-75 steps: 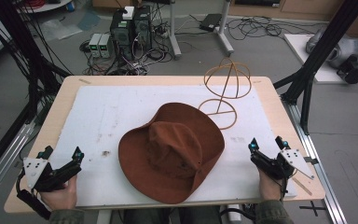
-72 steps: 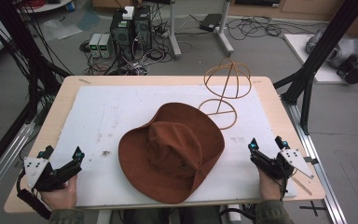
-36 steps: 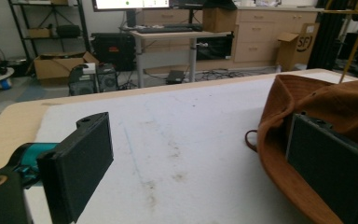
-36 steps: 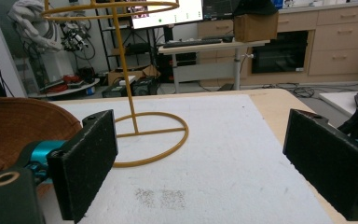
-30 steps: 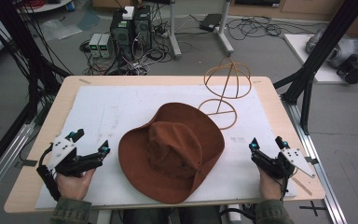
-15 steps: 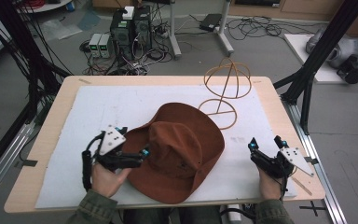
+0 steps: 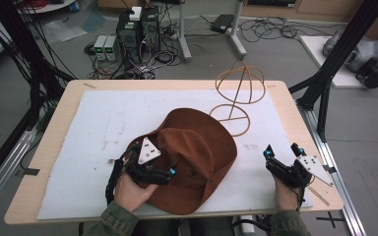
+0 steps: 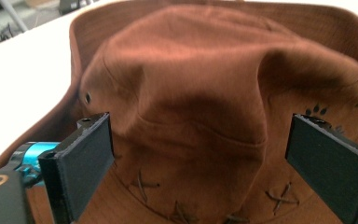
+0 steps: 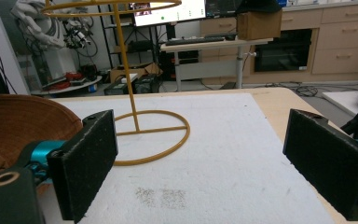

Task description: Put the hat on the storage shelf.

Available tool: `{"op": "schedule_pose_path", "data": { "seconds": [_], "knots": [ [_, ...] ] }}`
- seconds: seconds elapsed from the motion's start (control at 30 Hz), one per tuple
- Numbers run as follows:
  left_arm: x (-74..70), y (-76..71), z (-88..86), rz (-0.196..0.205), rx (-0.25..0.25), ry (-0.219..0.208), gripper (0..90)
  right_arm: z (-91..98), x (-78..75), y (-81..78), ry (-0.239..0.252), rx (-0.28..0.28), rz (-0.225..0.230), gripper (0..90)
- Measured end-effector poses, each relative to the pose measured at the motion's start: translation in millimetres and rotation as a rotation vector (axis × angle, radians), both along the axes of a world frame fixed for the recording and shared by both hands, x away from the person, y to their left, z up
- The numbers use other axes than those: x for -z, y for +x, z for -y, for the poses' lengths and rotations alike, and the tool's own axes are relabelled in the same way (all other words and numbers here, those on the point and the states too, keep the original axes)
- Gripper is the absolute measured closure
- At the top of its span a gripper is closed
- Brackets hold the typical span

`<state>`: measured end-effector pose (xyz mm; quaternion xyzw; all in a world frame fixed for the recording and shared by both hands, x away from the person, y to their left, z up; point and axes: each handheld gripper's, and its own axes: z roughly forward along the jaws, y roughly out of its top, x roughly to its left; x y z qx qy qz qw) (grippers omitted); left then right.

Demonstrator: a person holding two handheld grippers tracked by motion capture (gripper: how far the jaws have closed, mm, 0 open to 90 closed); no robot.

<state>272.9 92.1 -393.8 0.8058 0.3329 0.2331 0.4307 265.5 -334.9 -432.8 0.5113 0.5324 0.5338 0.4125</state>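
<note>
The left gripper point(image 7: 163, 173) is standing with its jaws wide apart, one on each side of the crown of the brown hat point(image 7: 197, 152); in the left gripper view the two black pads point(image 8: 81, 165) are flanking the crown with clear gaps on both sides, so nothing is being held yet. Over the last few seconds this gripper has been travelling from the table's 8 o'clock edge inward and is now sitting over the hat's near-left brim. That shift indicates the reach phase is ending and the grasp is about to begin; closing on the crown looks like the next step.

The right gripper point(image 7: 281, 156) is also holding its jaws fully open, empty, and is remaining parked at about 4 o'clock on the white mat point(image 7: 98, 123), well apart from the hat. It has not moved in that interval.

The hat is lying crown-up near the centre of the mat, slightly toward 6 o'clock. The yellow wire hat stand point(image 7: 238, 93) is standing upright at about 1 o'clock, just beside the hat's far brim; whether brim and base ring are touching cannot be told. Judging by the layout, the stand is the probable destination.
</note>
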Motion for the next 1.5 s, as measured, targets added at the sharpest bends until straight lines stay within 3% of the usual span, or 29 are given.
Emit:
{"op": "schedule_pose_path", "data": {
  "seconds": [0.27, 0.57, 0.67, 0.73, 0.83, 0.87, 0.9, 1.0, 1.03, 1.07, 1.17, 1.2, 1.23, 1.27, 1.37, 1.5],
  "knots": [
    [11.6, -4.1, 23.0, -0.005, -0.063, 0.037, 10.7, -1.9, -0.2, 0.4, -0.007, 0.002, 0.003, 9.3],
    [18.8, 2.2, 41.1, -0.018, -0.134, 0.006, 16.3, 1.3, -0.6, -1.6, 0.000, 0.016, 0.006, 9.3],
    [23.2, 3.6, 45.0, -0.058, -0.144, 0.021, 18.0, 4.5, -1.2, -2.5, 0.001, 0.026, 0.015, 9.3],
    [23.4, 3.4, 45.1, -0.063, -0.142, 0.026, 20.1, 5.5, -1.2, -2.8, 0.001, 0.027, 0.013, 9.3],
    [22.8, 3.5, 44.5, -0.071, -0.132, 0.016, 27.5, 6.7, -1.3, -3.1, 0.006, 0.029, 0.015, 9.2],
    [23.2, 3.4, 44.3, -0.079, -0.134, 0.026, 37.6, 6.8, -1.6, -3.4, 0.007, 0.029, 0.016, 9.3],
    [23.2, 3.4, 44.3, -0.079, -0.134, 0.026, 40.6, 6.7, -1.8, -3.4, 0.007, 0.029, 0.017, 9.3],
    [24.3, 3.7, 43.6, -0.088, -0.126, 0.035, 63.0, 5.9, -1.7, -2.7, 0.002, 0.026, 0.021, 9.3],
    [23.3, 1.7, 42.8, -0.076, -0.119, 0.021, 74.9, 5.5, -1.7, -2.9, 0.003, 0.024, 0.016, 9.3],
    [23.3, 1.7, 42.8, -0.076, -0.119, 0.021, 78.7, 5.5, -1.7, -2.8, 0.001, 0.022, 0.018, 9.3],
    [21.8, -0.6, 38.6, -0.048, -0.112, 0.017, 86.8, 5.7, -2.0, -3.0, 0.000, 0.023, 0.020, 9.3],
    [21.5, -0.9, 37.3, -0.044, -0.113, 0.013, 87.0, 5.9, -1.9, -2.8, -0.001, 0.023, 0.021, 9.3],
    [20.2, -3.2, 34.0, -0.007, -0.116, 0.015, 87.2, 6.0, -1.7, -2.7, -0.001, 0.023, 0.019, 9.3],
    [20.2, -3.2, 34.0, -0.007, -0.116, 0.015, 87.3, 6.0, -1.7, -2.7, -0.001, 0.023, 0.019, 9.3],
    [16.7, -5.9, 26.4, 0.028, -0.117, -0.019, 87.5, 5.5, -1.2, -2.0, -0.002, 0.020, 0.016, 9.3],
    [12.4, -8.6, 14.7, 0.042, -0.117, -0.059, 87.6, 5.0, -1.1, -1.7, -0.005, 0.018, 0.017, 9.3]
  ]
}}
